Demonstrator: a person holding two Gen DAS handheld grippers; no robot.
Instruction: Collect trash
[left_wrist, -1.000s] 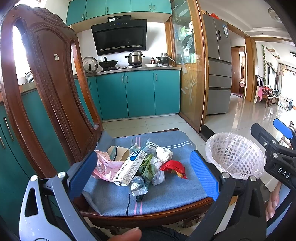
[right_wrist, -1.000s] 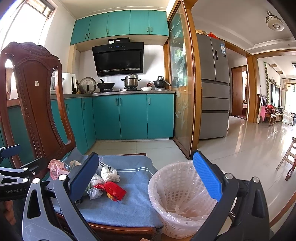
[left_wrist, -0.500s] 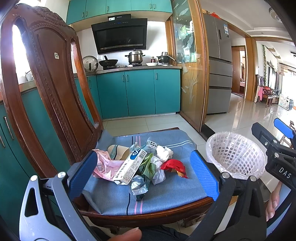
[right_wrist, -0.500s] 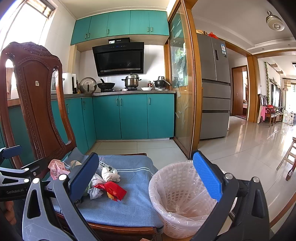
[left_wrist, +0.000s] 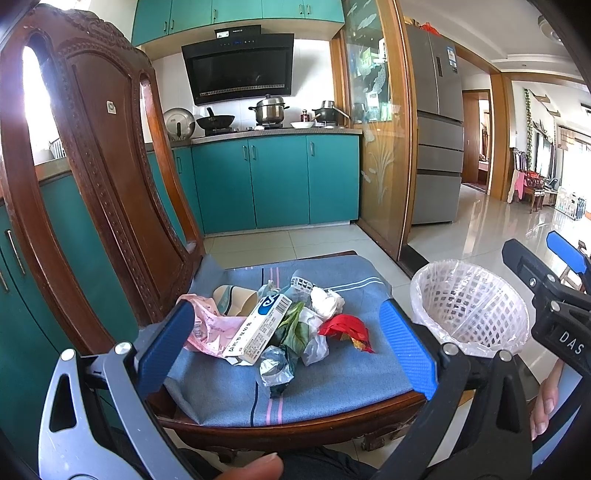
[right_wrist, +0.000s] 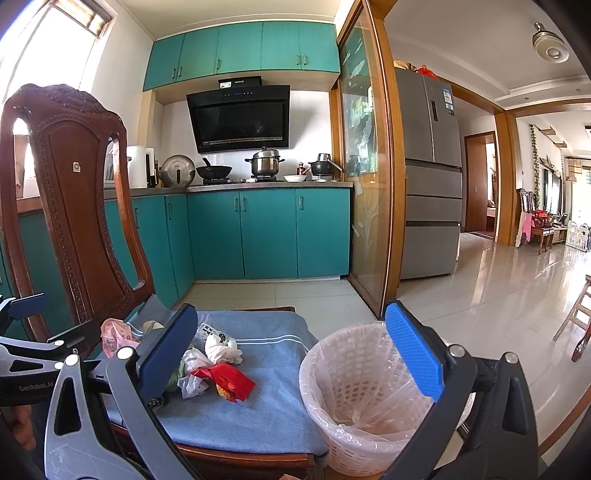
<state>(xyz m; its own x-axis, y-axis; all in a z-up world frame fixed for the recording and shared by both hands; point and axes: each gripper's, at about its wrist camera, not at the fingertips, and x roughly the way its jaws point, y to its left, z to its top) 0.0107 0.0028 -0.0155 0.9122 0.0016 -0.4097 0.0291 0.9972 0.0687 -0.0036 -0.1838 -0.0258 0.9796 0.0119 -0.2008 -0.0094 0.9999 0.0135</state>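
Observation:
A pile of trash lies on the blue seat cushion (left_wrist: 332, 384) of a wooden chair: a white carton (left_wrist: 258, 326), a pink wrapper (left_wrist: 210, 326), a red wrapper (left_wrist: 345, 328) (right_wrist: 227, 380), crumpled white paper (left_wrist: 325, 301) (right_wrist: 221, 347), green and silvery scraps (left_wrist: 282, 354). A white mesh bin (left_wrist: 469, 306) (right_wrist: 362, 391) lined with a clear bag stands on the floor right of the chair. My left gripper (left_wrist: 288, 349) is open and empty, in front of the pile. My right gripper (right_wrist: 291, 354) is open and empty, near the bin.
The carved chair back (left_wrist: 103, 177) rises at the left. Teal kitchen cabinets (left_wrist: 273, 181), a stove with pots and a grey fridge (left_wrist: 437, 129) stand behind. Shiny tiled floor (right_wrist: 498, 288) extends to the right toward a living room.

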